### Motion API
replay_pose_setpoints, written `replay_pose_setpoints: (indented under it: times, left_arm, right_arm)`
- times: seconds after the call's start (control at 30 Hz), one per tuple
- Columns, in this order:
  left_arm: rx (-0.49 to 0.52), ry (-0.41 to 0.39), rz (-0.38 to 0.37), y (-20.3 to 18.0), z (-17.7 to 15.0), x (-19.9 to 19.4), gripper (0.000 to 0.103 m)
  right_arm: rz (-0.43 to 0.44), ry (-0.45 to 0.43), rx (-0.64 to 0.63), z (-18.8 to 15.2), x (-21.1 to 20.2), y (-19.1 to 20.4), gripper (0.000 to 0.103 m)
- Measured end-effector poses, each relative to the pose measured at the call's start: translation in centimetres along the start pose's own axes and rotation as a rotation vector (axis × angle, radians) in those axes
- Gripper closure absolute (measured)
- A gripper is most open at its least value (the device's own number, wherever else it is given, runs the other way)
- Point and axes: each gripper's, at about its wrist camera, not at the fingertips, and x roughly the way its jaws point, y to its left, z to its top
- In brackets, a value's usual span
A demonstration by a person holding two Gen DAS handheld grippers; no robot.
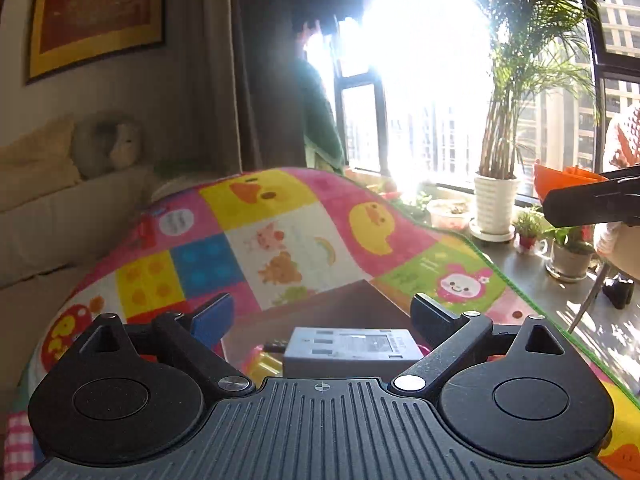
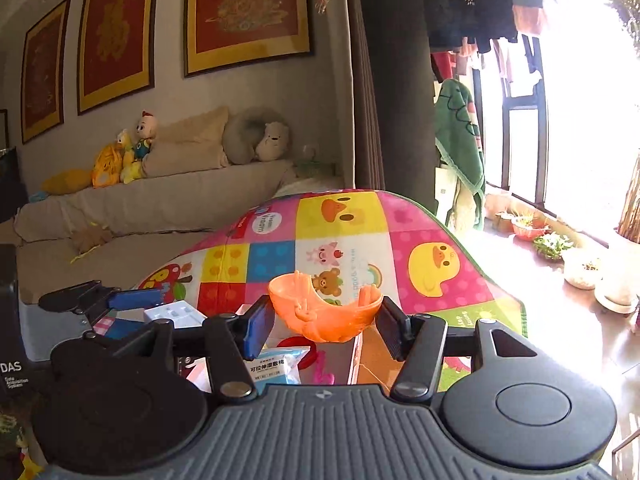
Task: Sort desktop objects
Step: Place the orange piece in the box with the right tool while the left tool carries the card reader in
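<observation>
Right wrist view: an orange plastic bowl-shaped toy (image 2: 326, 312) is pinched between the pads of the right gripper (image 2: 325, 326) and carried clear above the patchwork cartoon cloth (image 2: 420, 240). One item is thus in hand but not yet placed. Below it, a blue-and-white packet (image 2: 276, 366), a white socket plate (image 2: 174, 314) and a pink piece (image 2: 324, 372) are left unsorted. The left gripper (image 1: 322, 316) is spread wide and empty over a grey box (image 1: 352, 350).
</observation>
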Motion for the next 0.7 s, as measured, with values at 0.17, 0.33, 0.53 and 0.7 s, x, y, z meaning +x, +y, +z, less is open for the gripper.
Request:
replay_pose_setpoints:
  times: [0.17, 0.33, 0.53, 0.7]
  left_arm:
    - [-0.089, 0.085, 0.011, 1.7, -4.1, 0.0, 0.002]
    - [-0.13, 0.195, 0.09, 3.5, -10.0, -2.6, 0.002]
    - [-0.203, 0.233, 0.166, 5.7, -12.7, -6.0, 0.001]
    - [-0.222, 0.238, 0.268, 7.7, -14.4, -8.0, 0.0]
  right_arm:
    - [-0.023, 0.041, 0.0, -0.9, 1.6, -0.9, 0.047]
    - [0.01, 0.112, 0.029, -1.0, 5.2, -0.8, 0.047]
    - [0.002, 0.157, 0.018, 0.9, 12.4, 1.6, 0.047]
    - [-0.039, 0.218, 0.039, 1.7, 16.8, 1.9, 0.046]
